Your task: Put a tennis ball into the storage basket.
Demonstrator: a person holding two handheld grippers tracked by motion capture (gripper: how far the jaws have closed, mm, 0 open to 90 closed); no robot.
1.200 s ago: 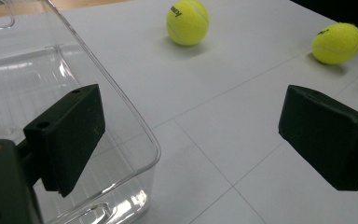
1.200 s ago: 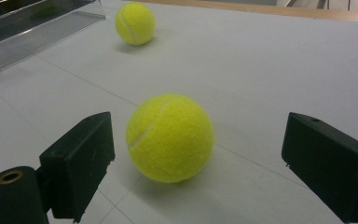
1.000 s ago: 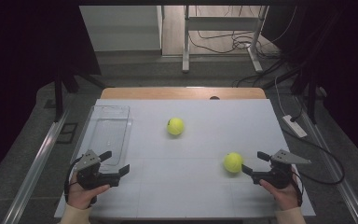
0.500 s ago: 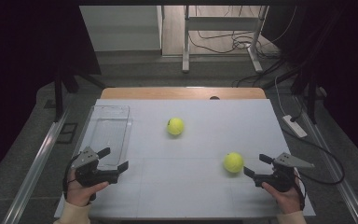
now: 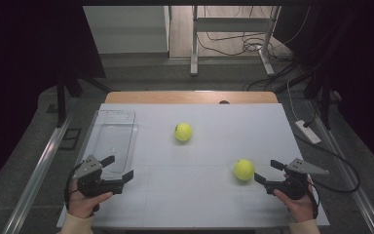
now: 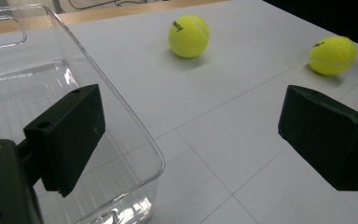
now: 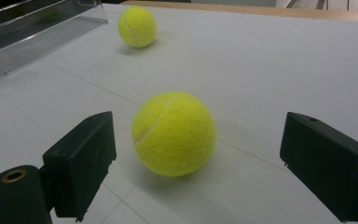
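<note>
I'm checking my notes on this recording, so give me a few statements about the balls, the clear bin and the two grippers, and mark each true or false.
1. Two tennis balls lie on the table. True: the far ball and the near ball.
2. The right gripper is shut on the near ball. False: its jaws stand open, and the ball sits in front of them, untouched.
3. The clear bin holds one ball. False: the bin is empty.
4. The left gripper is open, beside the bin's near end. True.
5. The two balls touch. False: they lie well apart.
</note>
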